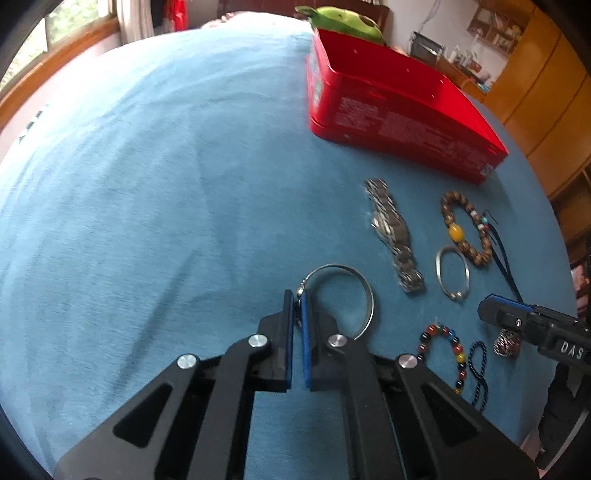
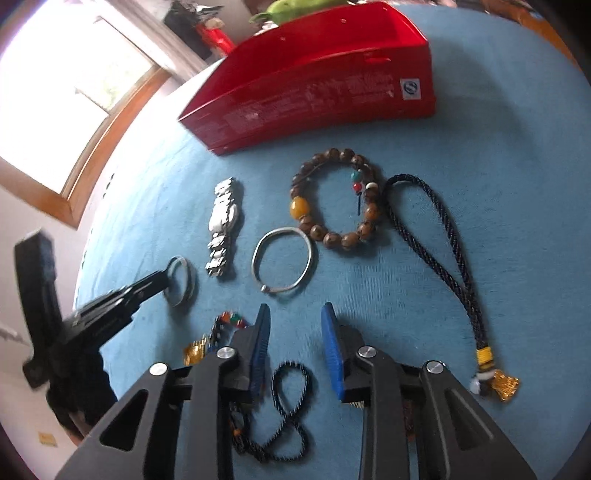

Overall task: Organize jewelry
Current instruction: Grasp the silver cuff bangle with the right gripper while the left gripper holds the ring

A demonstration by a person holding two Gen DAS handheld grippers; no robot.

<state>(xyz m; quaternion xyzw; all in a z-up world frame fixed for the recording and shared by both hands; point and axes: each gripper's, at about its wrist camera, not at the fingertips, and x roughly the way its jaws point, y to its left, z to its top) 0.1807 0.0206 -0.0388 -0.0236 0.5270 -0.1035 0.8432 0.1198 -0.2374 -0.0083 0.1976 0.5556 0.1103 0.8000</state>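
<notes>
My left gripper (image 1: pixel 297 299) is shut on a thin silver bangle (image 1: pixel 364 291), pinching its rim just above the blue cloth; it also shows in the right wrist view (image 2: pixel 168 275) holding the bangle (image 2: pixel 184 282). My right gripper (image 2: pixel 295 317) is open and empty above a dark braided cord loop (image 2: pixel 290 398). On the cloth lie a silver watch (image 2: pixel 222 229), a second silver bangle (image 2: pixel 282 260), a brown bead bracelet with a yellow bead (image 2: pixel 334 195), a coloured bead bracelet (image 1: pixel 445 350) and a long dark cord with a gold charm (image 2: pixel 436 243). An open red box (image 1: pixel 391 107) stands beyond them.
The blue cloth (image 1: pixel 147 184) covers a round table, with its edge curving at the right. A green plush toy (image 1: pixel 347 20) sits behind the red box. A window and wooden frame lie to the left, wooden cabinets to the right.
</notes>
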